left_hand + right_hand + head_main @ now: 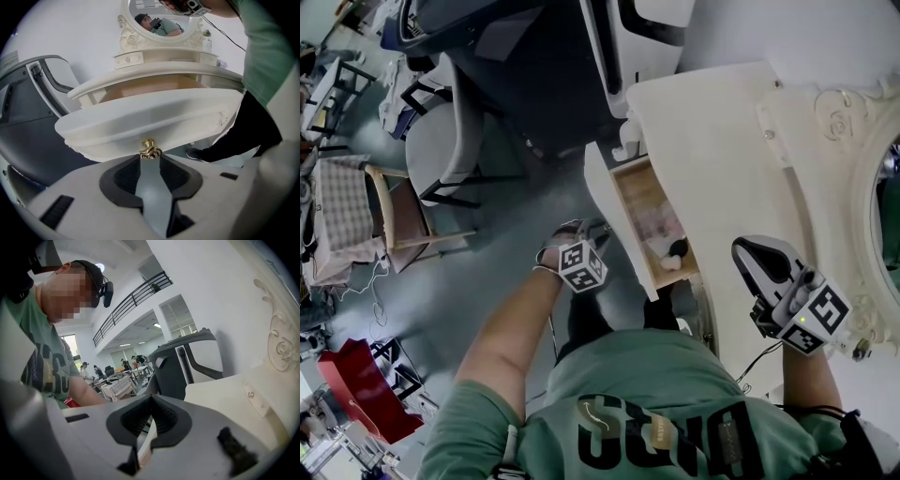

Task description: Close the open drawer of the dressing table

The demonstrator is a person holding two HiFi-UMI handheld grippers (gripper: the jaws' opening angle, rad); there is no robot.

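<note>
The cream dressing table (712, 131) stands at the right of the head view, its drawer (605, 197) pulled out toward the floor side, with small items lying inside. My left gripper (586, 230) is at the drawer's front panel. In the left gripper view the drawer front (154, 117) fills the middle and its gold knob (150, 150) sits right at the tips of my left gripper (150, 158), whose jaws stand apart around it without pressing. My right gripper (752, 253) hovers over the tabletop, pads together and empty (151, 399).
An oval mirror (886, 216) in a carved frame backs the table. A large dark and white machine (581, 56) stands beside the table's far end. A grey chair (441, 141), a wooden chair (394, 216) and a red object (361, 384) are on the floor at left.
</note>
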